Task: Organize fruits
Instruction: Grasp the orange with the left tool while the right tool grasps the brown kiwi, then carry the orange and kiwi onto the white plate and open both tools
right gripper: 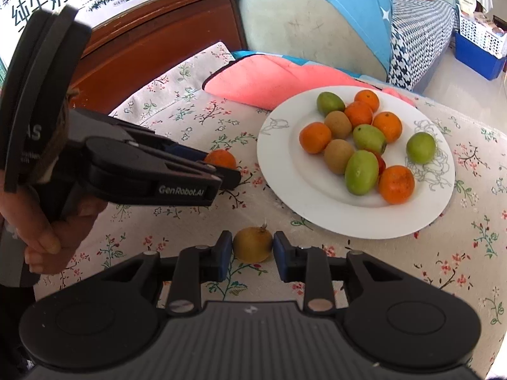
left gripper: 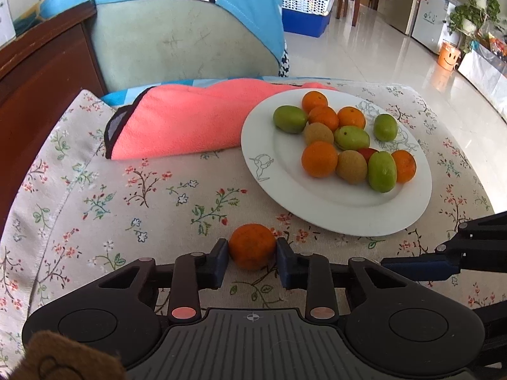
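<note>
Home: sofa (left gripper: 177,41), floral tablecloth (left gripper: 95,196), fridge (left gripper: 402,3).

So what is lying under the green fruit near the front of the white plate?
A red fruit shows partly behind and under the green fruit, between it and an orange. Most of it is covered, so its kind is unclear. Below is the white plate.

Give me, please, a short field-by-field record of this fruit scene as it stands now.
left gripper: shut on orange, on the tablecloth
right gripper: shut on kiwi, on the tablecloth
plate: white, holds oranges, kiwis, green fruits and one red fruit, mostly hidden
surface: floral tablecloth
behind plate: pink blanket
</note>
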Demonstrator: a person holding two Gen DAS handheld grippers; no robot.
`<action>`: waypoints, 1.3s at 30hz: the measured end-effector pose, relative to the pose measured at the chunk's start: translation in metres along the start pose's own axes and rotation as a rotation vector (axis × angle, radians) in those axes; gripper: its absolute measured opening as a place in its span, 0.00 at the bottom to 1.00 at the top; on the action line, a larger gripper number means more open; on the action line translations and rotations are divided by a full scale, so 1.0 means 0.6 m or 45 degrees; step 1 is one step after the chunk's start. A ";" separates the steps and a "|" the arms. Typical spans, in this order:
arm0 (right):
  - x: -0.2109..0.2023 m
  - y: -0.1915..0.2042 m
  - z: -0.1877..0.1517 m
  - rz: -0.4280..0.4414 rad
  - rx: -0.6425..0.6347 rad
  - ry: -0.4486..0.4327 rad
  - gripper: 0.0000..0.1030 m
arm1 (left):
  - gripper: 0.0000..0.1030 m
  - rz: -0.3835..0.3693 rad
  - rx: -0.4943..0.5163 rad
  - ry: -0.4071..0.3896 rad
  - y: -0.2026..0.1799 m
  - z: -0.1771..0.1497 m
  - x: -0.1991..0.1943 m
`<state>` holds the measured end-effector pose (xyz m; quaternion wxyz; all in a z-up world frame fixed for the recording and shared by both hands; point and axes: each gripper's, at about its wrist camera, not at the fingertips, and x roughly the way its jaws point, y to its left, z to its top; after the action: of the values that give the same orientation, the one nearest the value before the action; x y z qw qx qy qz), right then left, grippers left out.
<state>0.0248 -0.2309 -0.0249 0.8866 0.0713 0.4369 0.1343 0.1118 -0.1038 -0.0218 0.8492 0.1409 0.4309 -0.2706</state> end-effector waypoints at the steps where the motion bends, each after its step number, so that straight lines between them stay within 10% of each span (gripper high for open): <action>1: 0.000 -0.002 0.001 0.004 0.010 0.001 0.30 | 0.28 0.002 0.003 -0.001 -0.001 0.000 0.000; 20: 0.000 0.008 0.001 -0.005 -0.043 0.002 0.27 | 0.28 0.017 -0.012 -0.061 -0.005 0.012 -0.020; 39: -0.130 -0.125 0.083 -0.175 0.153 -0.298 0.28 | 0.28 -0.075 -0.042 -0.186 -0.026 0.075 -0.063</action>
<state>0.0320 -0.3264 0.0458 0.9327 0.1094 0.3417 0.0378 0.1140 -0.1250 0.0349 0.8722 0.0943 0.3763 -0.2980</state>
